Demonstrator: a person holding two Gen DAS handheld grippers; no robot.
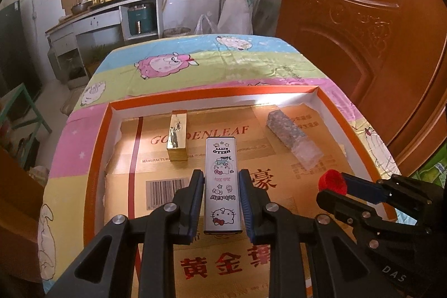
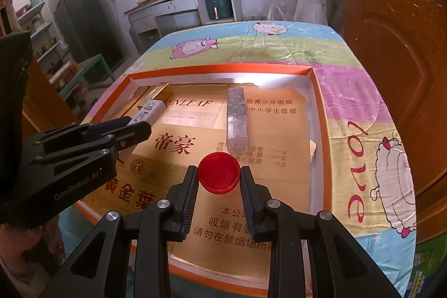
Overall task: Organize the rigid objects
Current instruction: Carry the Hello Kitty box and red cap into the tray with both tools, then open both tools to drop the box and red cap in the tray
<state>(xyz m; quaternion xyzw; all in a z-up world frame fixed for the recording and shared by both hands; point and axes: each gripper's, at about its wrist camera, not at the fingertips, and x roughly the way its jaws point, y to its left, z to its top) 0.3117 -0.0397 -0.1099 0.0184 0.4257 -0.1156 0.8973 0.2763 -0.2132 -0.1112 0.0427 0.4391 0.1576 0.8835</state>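
My left gripper [image 1: 221,178] is shut on a white Hello Kitty box [image 1: 222,186], held lengthwise between its jaws above the orange-rimmed tray [image 1: 96,158]. My right gripper [image 2: 219,172] is shut on a red bottle cap [image 2: 218,175] over the tray [image 2: 321,113]. The cap [image 1: 332,182] and right gripper [image 1: 339,187] also show at the right of the left wrist view. The left gripper [image 2: 138,124] with the box [image 2: 148,111] shows at the left of the right wrist view. A gold box [image 1: 177,138] and a clear speckled block [image 1: 293,140] lie in the tray.
The tray is lined with tan cardboard [image 1: 223,256] and sits on a table with a cartoon sheep cloth [image 1: 167,63]. A brown door [image 1: 363,32] stands at the right. A kitchen counter [image 1: 111,7] is beyond the table.
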